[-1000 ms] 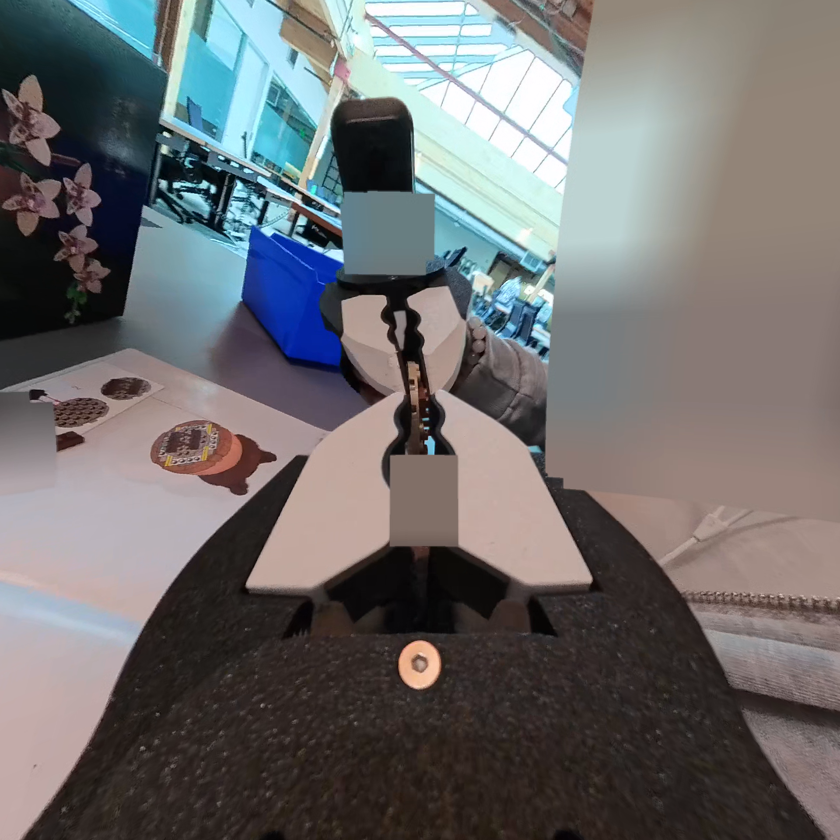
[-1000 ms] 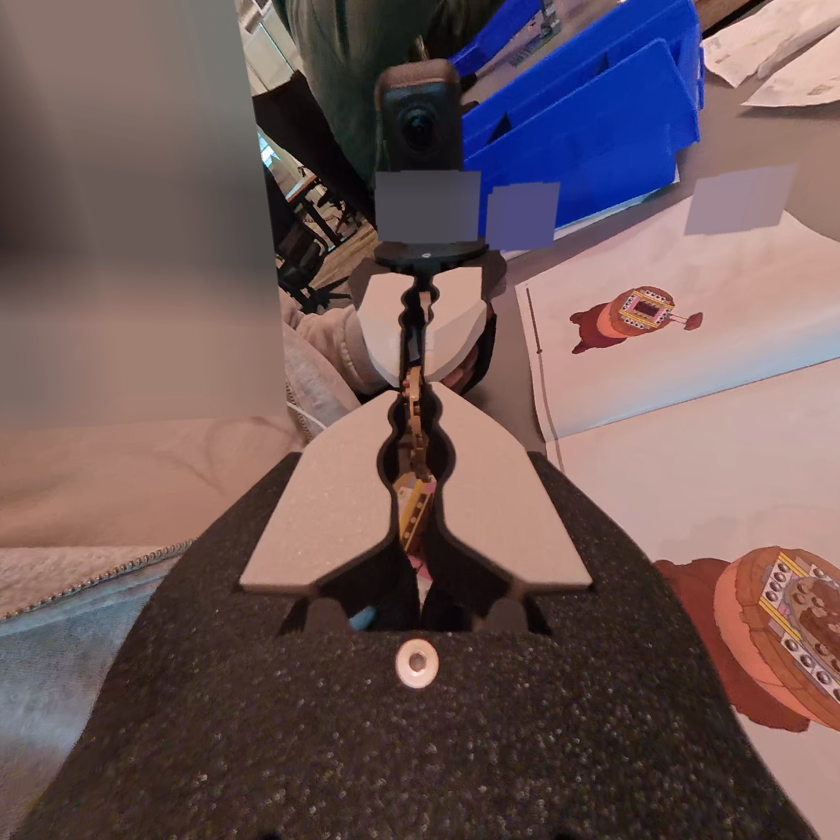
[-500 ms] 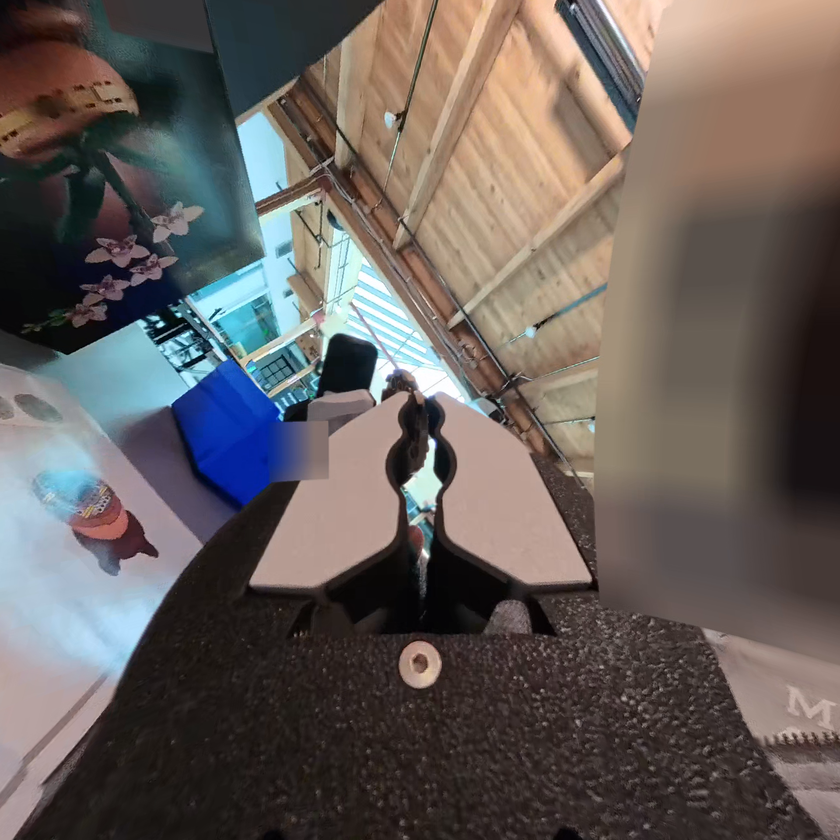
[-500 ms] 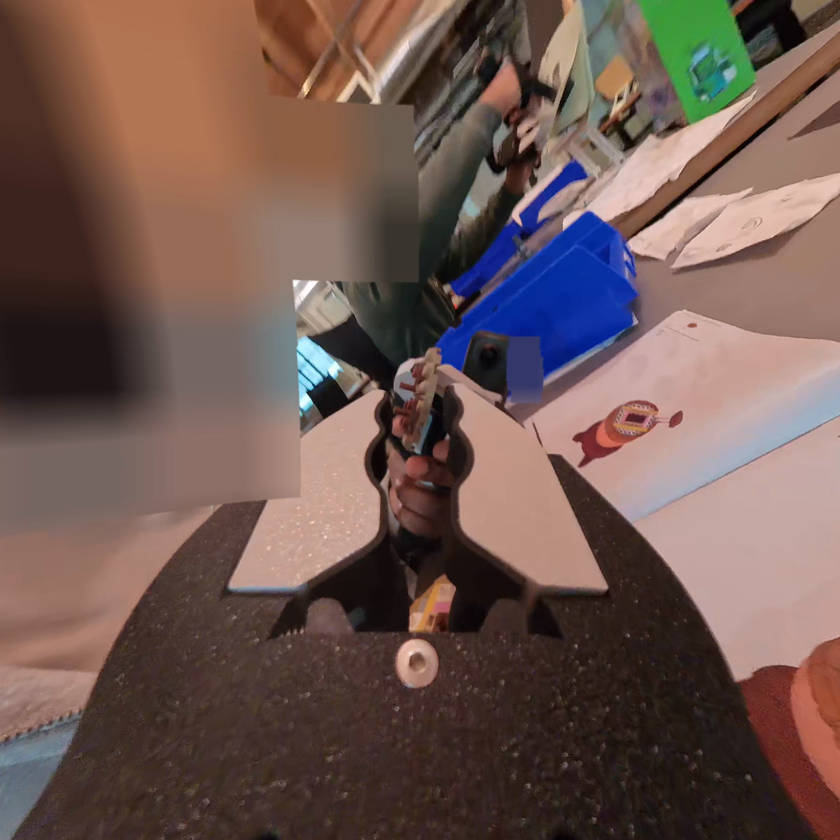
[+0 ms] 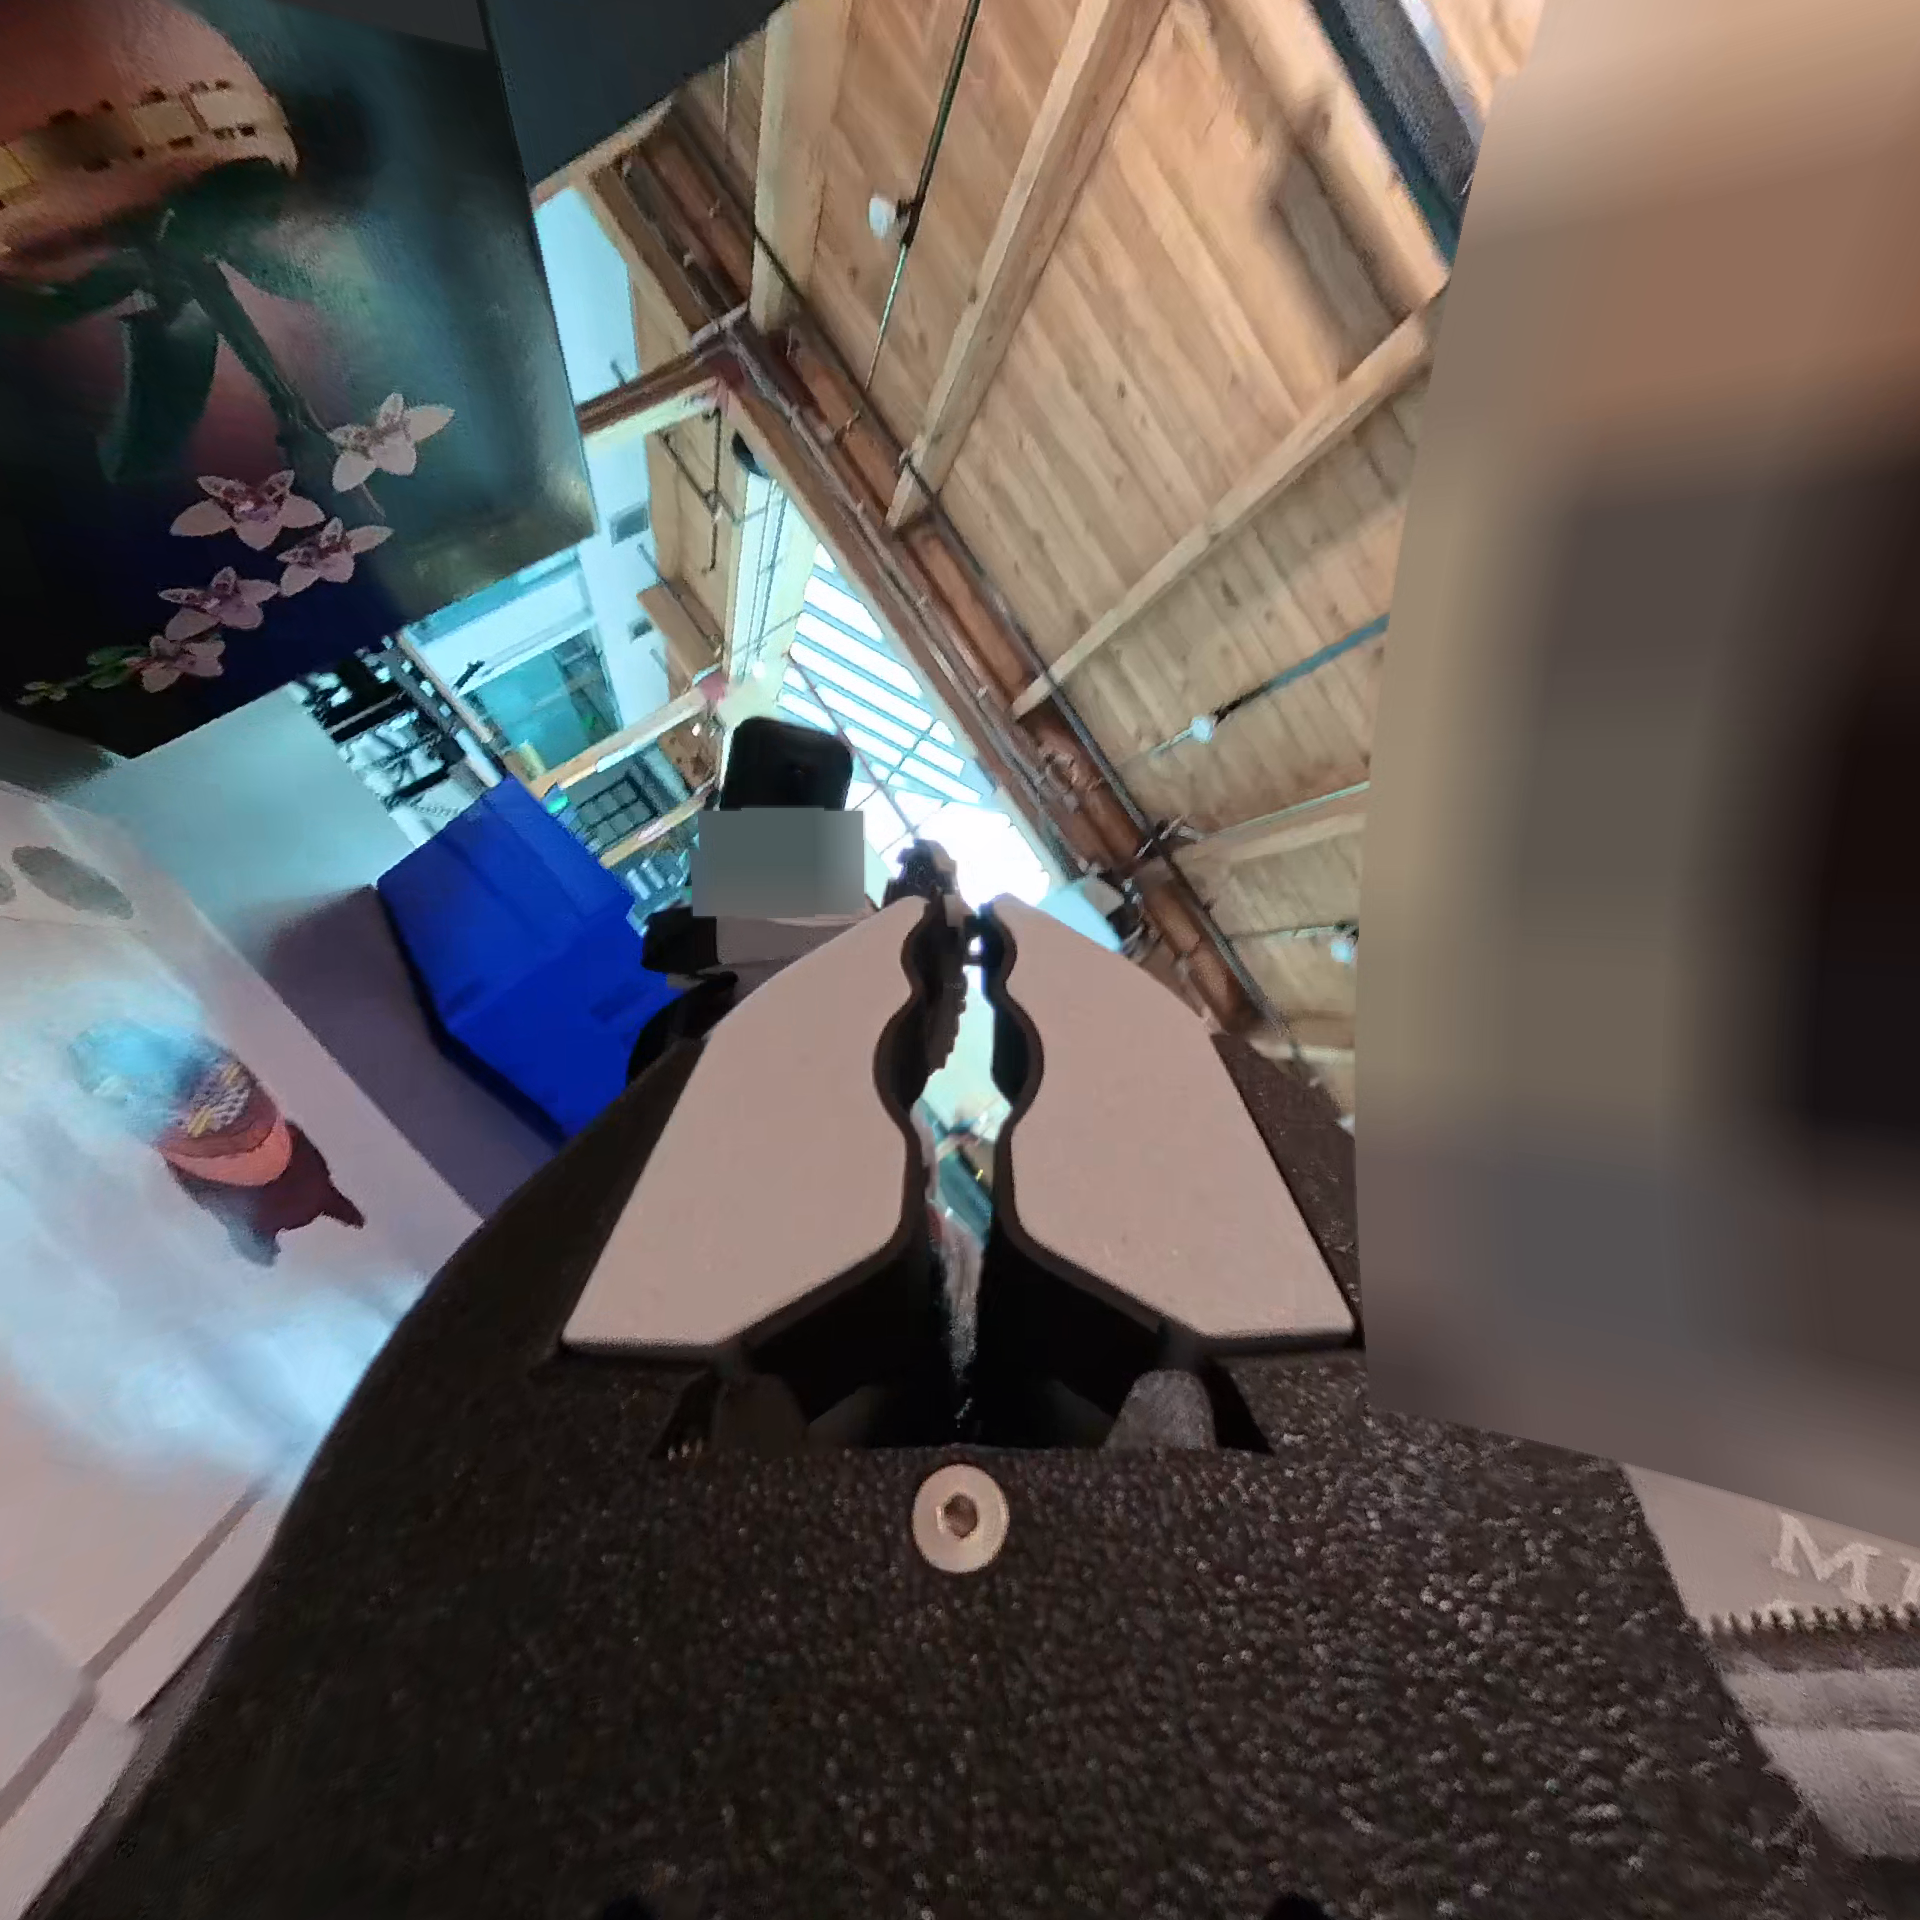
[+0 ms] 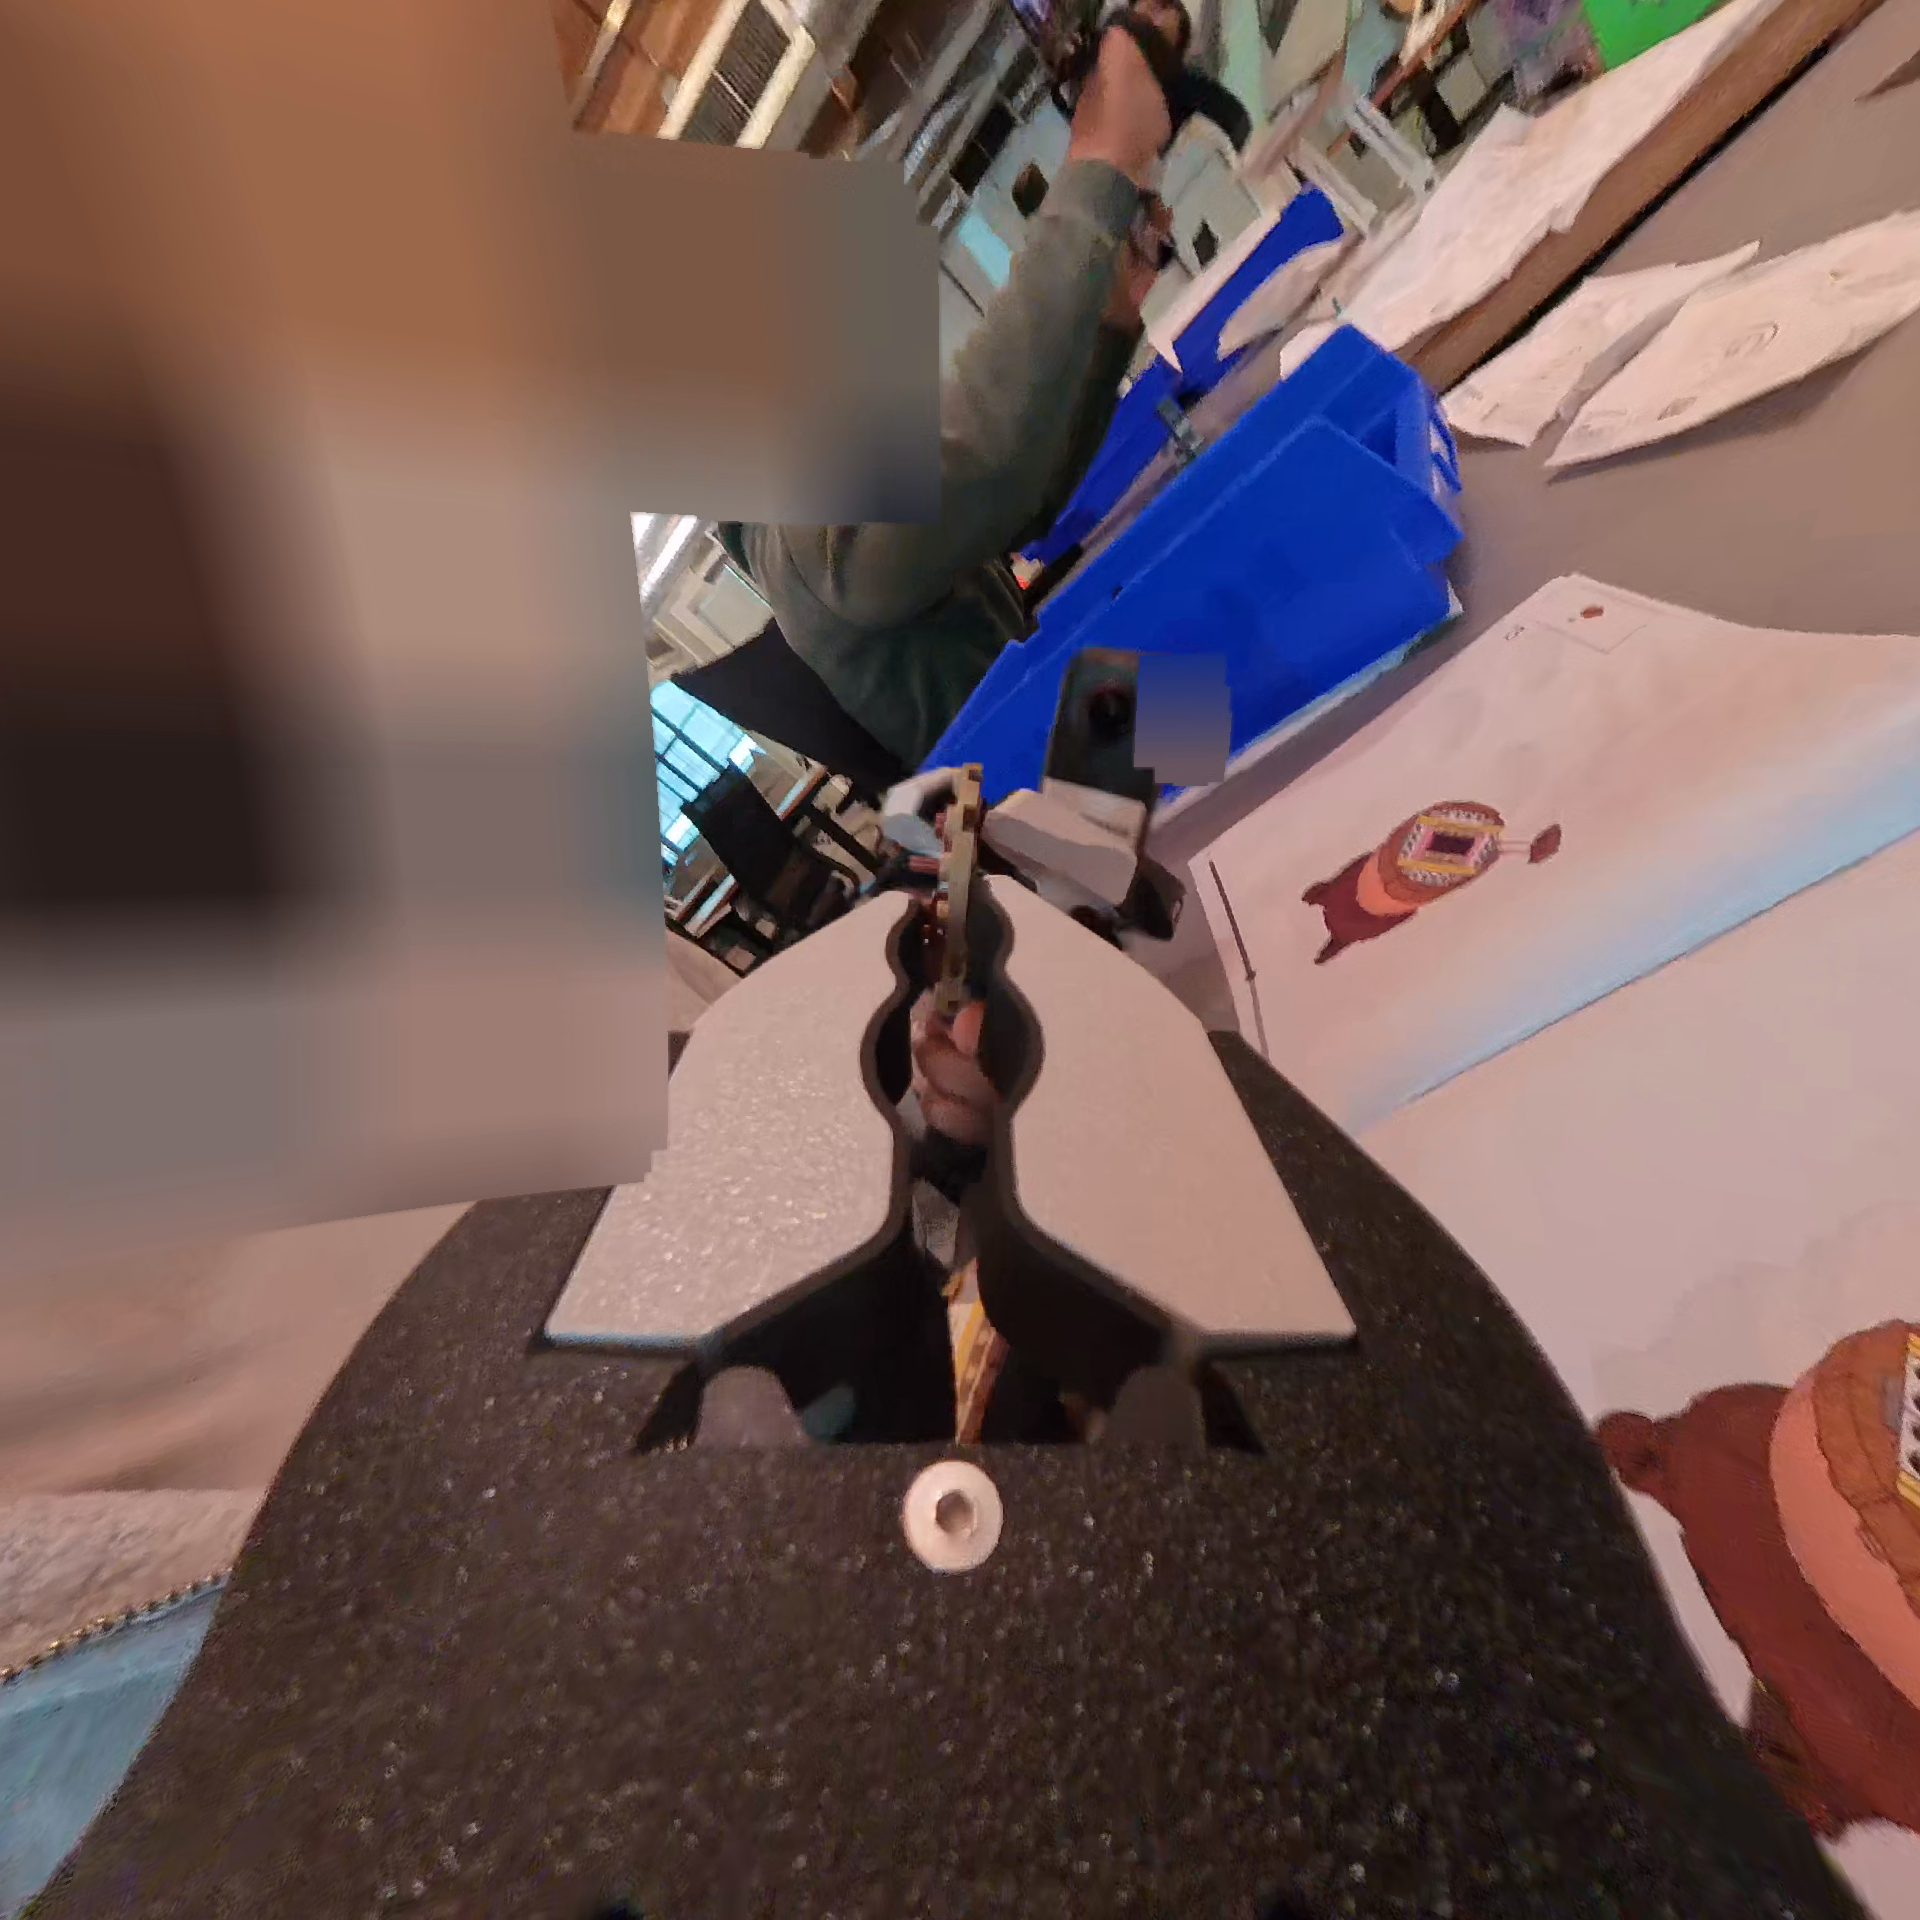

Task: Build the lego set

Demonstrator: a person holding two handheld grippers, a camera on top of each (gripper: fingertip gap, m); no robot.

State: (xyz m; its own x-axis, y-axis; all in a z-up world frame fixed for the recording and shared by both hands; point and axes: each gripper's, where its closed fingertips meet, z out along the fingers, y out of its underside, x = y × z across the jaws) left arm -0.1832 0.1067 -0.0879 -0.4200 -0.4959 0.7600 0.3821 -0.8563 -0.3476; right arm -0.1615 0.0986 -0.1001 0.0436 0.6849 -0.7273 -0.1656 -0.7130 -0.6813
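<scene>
While pointing up at the wooden plank ceiling [image 5: 1091, 416], pinches a thin, flat lego piece [image 5: 940, 987] with the left gripper [image 5: 951, 920], squeezed tight on its knobby edge. Holds the piece up in the air, edge-on. Shows it dark against the bright window in the left wrist view, and tan-green with little bumps in the right wrist view. Grips the same piece from the other side with the right gripper [image 6: 951, 909], closed on it too, tip to tip with the left one. Lets a bit of a hand [image 6: 951, 1060] peek through the wavy gap between the right gripper's smooth grey fingers [image 6: 790, 1143]. Hides something small and yellow [image 6: 977, 1351] deep between those fingers; cannot tell what. Wraps both grippers in rough, grainy black bodies, each with a round silver screw [image 6: 951, 1515]. Leaves shiny blue plastic bins [image 6: 1247, 582] on the grey table [image 6: 1662, 540] behind. Spreads white paper instruction pages [image 6: 1558, 935] flat beside the bins, with drawings of a round brown pot. Stands a dark cardboard box [image 5: 260, 468] with pink-white flower pictures at the far left. Shows a soft grey top [image 5: 1829, 1787] with a metal zipper [image 5: 1818, 1621] low on the right.
</scene>
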